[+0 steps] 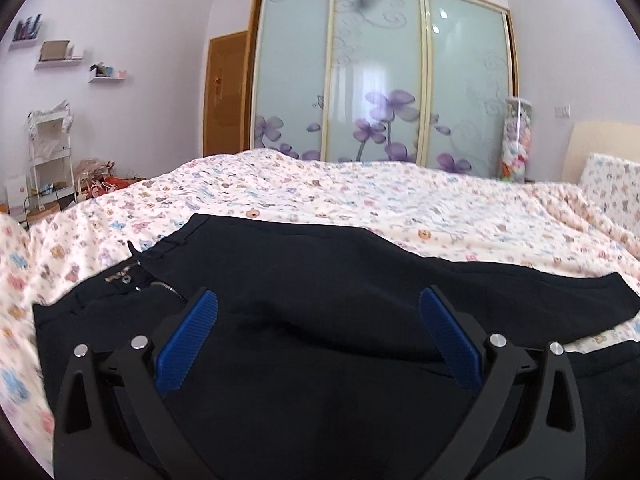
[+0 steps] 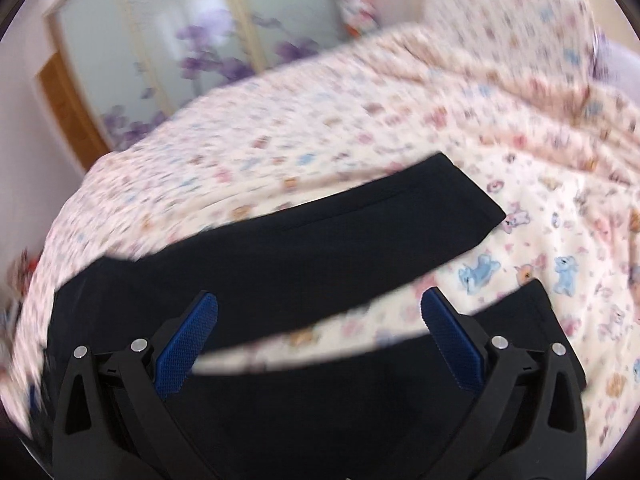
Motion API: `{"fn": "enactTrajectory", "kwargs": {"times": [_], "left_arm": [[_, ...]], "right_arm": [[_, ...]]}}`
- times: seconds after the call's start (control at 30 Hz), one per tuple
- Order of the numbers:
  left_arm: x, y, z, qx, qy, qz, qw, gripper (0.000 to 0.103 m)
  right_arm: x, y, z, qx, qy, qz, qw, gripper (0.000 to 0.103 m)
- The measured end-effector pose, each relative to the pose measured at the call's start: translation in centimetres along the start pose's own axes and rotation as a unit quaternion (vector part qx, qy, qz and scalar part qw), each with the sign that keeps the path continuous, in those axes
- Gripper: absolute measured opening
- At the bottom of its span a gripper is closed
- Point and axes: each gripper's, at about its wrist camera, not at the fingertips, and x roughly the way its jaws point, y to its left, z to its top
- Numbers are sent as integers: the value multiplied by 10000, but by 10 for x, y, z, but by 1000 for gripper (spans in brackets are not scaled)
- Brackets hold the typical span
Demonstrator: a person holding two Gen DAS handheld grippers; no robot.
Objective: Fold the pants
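Dark navy pants (image 1: 320, 300) lie spread on a bed. In the left wrist view the waistband with its zipper (image 1: 168, 289) and label is at the left. My left gripper (image 1: 318, 300) hangs open over the hip area, its blue pads (image 1: 188, 344) wide apart with nothing between them. In the right wrist view, which is motion-blurred, the two legs (image 2: 320, 240) fan out to the right with a strip of bedspread between them. My right gripper (image 2: 319, 302) is open above the crotch and the near leg (image 2: 360, 400).
The bedspread (image 1: 360, 204) is pale pink with small animal prints and fills the bed around the pants. A pillow (image 1: 612, 188) sits at the right by the headboard. Behind the bed stand a sliding-door wardrobe (image 1: 380, 80), a wooden door (image 1: 226, 92), wall shelves and a white cart (image 1: 50, 148).
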Motion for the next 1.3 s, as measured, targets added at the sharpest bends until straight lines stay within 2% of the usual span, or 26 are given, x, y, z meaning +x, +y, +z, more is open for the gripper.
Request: {"fn": "enactTrajectory", "kwargs": {"times": [0.1, 0.17, 0.23, 0.3, 0.4, 0.53, 0.67, 0.73, 0.83, 0.9, 0.93, 1.0, 1.1, 1.3], "left_arm": [[5, 0, -10, 78, 93, -264, 9996, 101], [2, 4, -10, -3, 18, -351, 9994, 101], [-3, 14, -11, -237, -86, -427, 9988, 101], [-5, 22, -12, -447, -123, -493, 9977, 101], [-1, 29, -13, -684, 17, -504, 9964, 101], [2, 30, -17, -729, 206, -444, 9961, 101], [-5, 22, -19, -537, 58, -388, 9978, 101], [-6, 15, -20, -374, 20, -427, 9984, 101], [-7, 12, -19, -298, 23, -495, 9983, 101], [-7, 14, -20, -319, 22, -509, 9982, 101], [-7, 14, -20, -336, 24, -524, 9981, 101], [-5, 16, -19, -376, 49, -571, 9976, 101], [-1, 19, -19, -448, 124, -694, 9965, 101], [8, 30, -21, -811, 309, -1175, 9893, 101]], "right_arm": [[45, -10, 38, 453, 214, -469, 9976, 102], [72, -18, 57, 734, 274, -653, 9948, 99], [100, -26, 71, 1055, 351, -838, 9903, 87], [126, -33, 81, 1314, 523, -1040, 9845, 71], [156, -37, 84, 1657, 691, -1233, 9760, 65], [173, -28, 91, 1614, 582, -1558, 9728, 65], [187, -25, 96, 1681, 575, -1862, 9663, 66], [195, -22, 96, 1526, 591, -2064, 9647, 65], [200, -20, 89, 1212, 610, -2303, 9636, 49], [196, -25, 86, 1269, 532, -2259, 9644, 33], [193, -31, 85, 1372, 500, -2175, 9651, 29], [185, -42, 84, 1669, 425, -1824, 9680, 12], [169, -57, 81, 2123, 229, -1286, 9684, 5], [126, -72, 64, 2523, -273, -341, 9667, 3]]}}
